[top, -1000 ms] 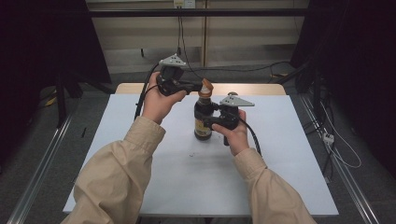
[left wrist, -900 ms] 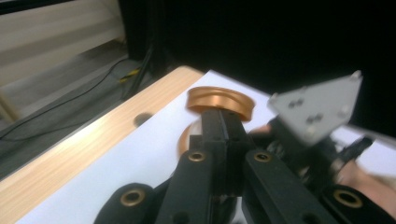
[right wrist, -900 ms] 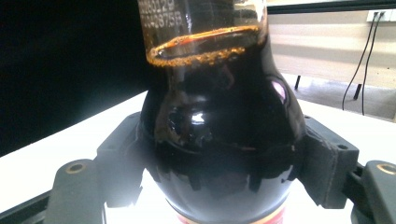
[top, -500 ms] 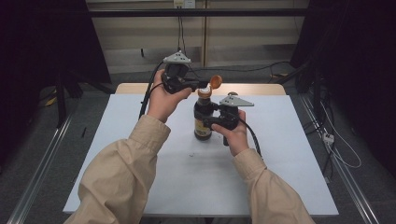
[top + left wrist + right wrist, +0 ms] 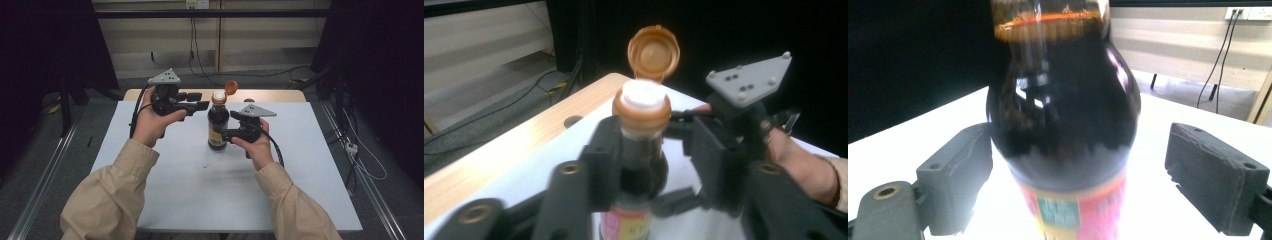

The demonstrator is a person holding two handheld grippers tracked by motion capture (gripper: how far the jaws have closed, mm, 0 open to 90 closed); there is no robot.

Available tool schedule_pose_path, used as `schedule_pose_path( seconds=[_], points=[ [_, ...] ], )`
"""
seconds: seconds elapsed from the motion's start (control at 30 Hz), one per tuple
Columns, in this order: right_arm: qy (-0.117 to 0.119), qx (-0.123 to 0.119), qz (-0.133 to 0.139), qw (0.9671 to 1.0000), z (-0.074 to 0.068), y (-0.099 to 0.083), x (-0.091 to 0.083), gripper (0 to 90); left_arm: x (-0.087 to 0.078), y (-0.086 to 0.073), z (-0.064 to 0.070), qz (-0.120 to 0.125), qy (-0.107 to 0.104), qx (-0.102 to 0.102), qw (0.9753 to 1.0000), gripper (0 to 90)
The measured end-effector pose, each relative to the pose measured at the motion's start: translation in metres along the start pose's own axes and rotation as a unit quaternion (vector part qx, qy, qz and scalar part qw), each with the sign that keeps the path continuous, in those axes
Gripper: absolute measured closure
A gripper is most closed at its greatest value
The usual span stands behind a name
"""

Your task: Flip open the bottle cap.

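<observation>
- The bottle [image 5: 218,122] stands upright on the white surface [image 5: 200,190], just past its centre toward 12 o'clock.
- The bottle's orange cap [image 5: 231,87] is flipped open on its hinge, tilted toward 1 o'clock; the white spout [image 5: 642,94] is exposed.
- Your right tool [image 5: 231,134] sits at the bottle's 3 o'clock side, level with the label.
- In the right gripper view the jaws are wide apart. The left pad [image 5: 960,172] lies against the glass; the right pad [image 5: 1215,175] stands clear. Nothing is clamped.
- Your left tool [image 5: 202,105] hovers at the bottle's 9 o'clock side, at neck height, just beside it.
- In the left gripper view the jaws are parted and flank the neck; whether they touch it cannot be told.
</observation>
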State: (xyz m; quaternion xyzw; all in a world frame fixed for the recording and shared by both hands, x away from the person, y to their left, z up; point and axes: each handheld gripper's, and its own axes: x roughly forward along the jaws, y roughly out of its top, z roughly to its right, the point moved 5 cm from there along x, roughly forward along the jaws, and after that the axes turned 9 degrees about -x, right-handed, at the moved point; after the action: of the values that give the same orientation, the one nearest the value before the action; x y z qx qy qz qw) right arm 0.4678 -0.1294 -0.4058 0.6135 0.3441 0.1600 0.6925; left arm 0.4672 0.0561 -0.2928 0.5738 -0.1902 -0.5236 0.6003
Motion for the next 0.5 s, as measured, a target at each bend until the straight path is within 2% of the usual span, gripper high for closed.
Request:
schedule_pose_path(
  seconds=[0.23, 0.33, 0.43, 0.5],
  points=[
    [-0.003, 0.006, -0.003, 1.0000, 0.000, -0.012, -0.021, 11.9, -0.010, -0.028, -0.005, 0.011, -0.002, -0.002, 0.9999, 35.2],
    [-0.002, 0.010, -0.005, 0.9999, 0.001, -0.016, -0.029, 11.8, -0.015, -0.036, -0.006, 0.016, -0.002, -0.007, 0.9998, 30.2],
    [-0.007, 0.001, -0.011, 0.9999, 0.001, -0.018, -0.037, 11.8, -0.020, -0.046, -0.007, 0.020, -0.004, -0.009, 0.9997, 26.5],
    [-0.002, 0.006, -0.010, 0.9999, 0.000, -0.020, -0.044, 11.6, -0.022, -0.053, -0.007, 0.018, -0.004, -0.012, 0.9998, 24.0]
  ],
)
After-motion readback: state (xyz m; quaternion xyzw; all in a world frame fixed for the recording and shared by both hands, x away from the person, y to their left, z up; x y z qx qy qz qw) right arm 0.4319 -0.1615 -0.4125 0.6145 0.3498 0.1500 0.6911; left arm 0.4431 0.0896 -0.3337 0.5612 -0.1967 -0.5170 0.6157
